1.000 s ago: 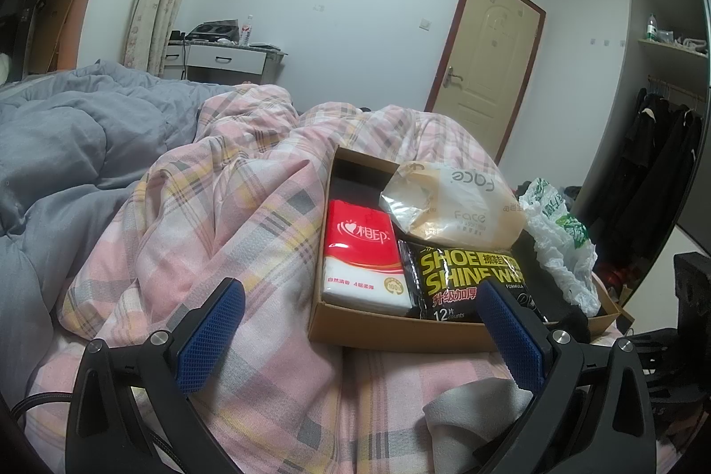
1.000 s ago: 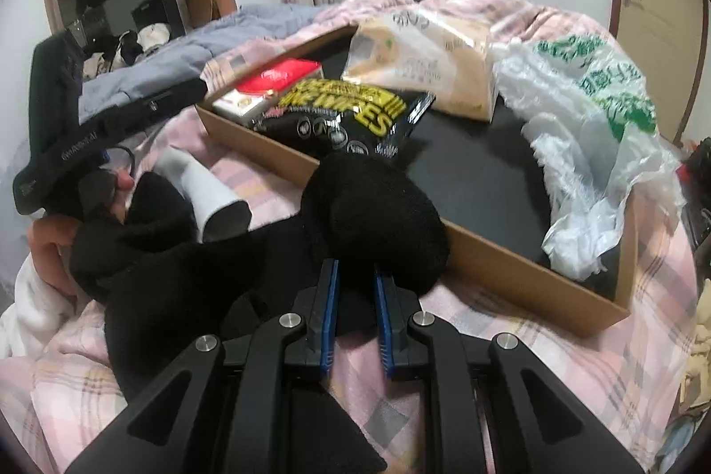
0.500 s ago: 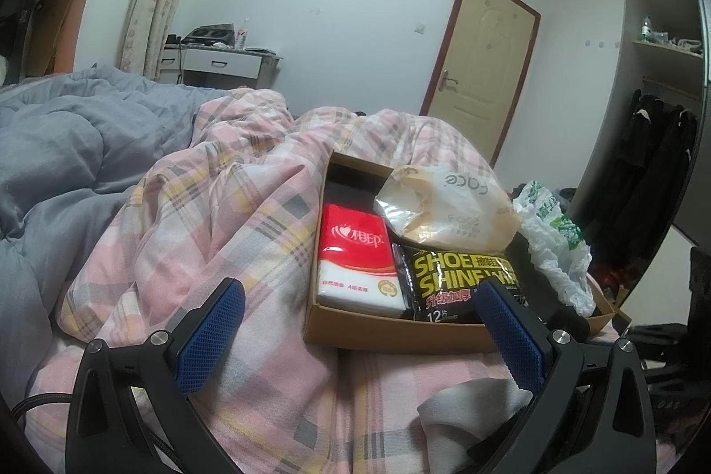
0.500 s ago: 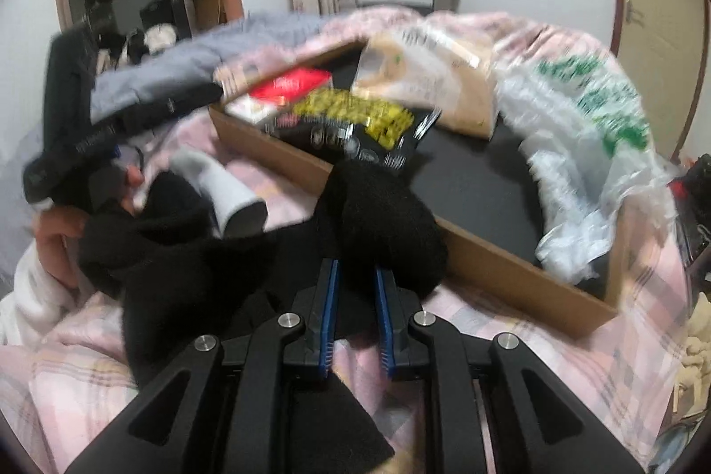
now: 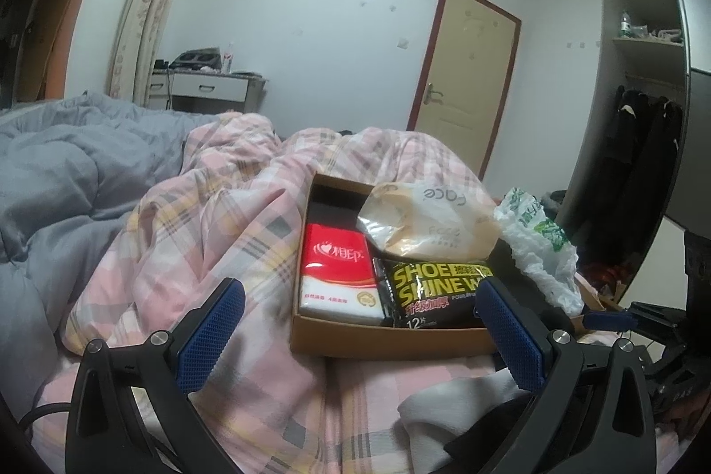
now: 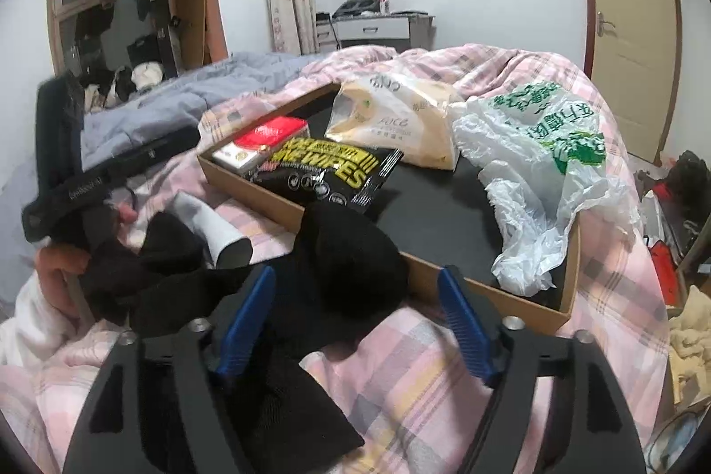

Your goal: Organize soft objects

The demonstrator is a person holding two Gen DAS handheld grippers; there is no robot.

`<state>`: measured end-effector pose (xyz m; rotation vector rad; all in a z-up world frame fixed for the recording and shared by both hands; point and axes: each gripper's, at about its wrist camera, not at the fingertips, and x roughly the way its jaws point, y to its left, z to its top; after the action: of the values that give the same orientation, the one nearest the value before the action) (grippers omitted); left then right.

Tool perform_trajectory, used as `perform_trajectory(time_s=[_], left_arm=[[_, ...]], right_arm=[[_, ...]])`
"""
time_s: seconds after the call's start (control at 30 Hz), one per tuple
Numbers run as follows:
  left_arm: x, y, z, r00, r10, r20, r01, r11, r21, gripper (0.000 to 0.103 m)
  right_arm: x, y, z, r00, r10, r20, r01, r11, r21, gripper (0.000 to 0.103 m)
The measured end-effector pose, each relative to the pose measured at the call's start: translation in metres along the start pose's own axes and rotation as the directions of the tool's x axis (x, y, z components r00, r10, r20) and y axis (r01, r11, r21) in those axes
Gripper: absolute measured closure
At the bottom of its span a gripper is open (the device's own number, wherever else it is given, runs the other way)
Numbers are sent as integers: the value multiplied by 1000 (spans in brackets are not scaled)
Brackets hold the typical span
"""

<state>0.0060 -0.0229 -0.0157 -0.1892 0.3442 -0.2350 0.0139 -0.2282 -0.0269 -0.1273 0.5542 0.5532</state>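
Right gripper (image 6: 355,323) jaws just opened, now apart; black sock (image 6: 351,256) lies loose between them, draped over cardboard box (image 6: 444,274) front wall; limp, light knit (will sag), so pinch the bunched middle; left gripper (image 5: 360,336) wide, empty.

A home bedroom: rumpled pink plaid quilt (image 5: 213,216), wardrobe (image 5: 644,127) of hanging clothes, door (image 5: 462,74).

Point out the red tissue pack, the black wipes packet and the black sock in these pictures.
red tissue pack (image 5: 336,255): left wrist view, on its red top face.
black wipes packet (image 5: 437,292): left wrist view, on the yellow lettering.
black sock (image 6: 351,260): right wrist view, on its rounded end.
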Motion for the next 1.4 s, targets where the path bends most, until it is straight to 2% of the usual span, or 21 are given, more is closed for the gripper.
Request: perform_trajectory(time_s=[0.43, 0.57, 1.4], left_arm=[[6, -14, 0, 998, 63, -17, -62, 996, 60, 0], [6, -15, 0, 998, 64, -17, -62, 996, 65, 0], [5, -15, 0, 998, 66, -18, -64, 996, 67, 0]], right_arm=[[5, -1, -2, 999, -9, -50, 9, 1000, -1, 20], [7, -2, -3, 998, -9, -69, 9, 1000, 5, 19], [5, -3, -4, 998, -9, -59, 9, 1000, 4, 18]])
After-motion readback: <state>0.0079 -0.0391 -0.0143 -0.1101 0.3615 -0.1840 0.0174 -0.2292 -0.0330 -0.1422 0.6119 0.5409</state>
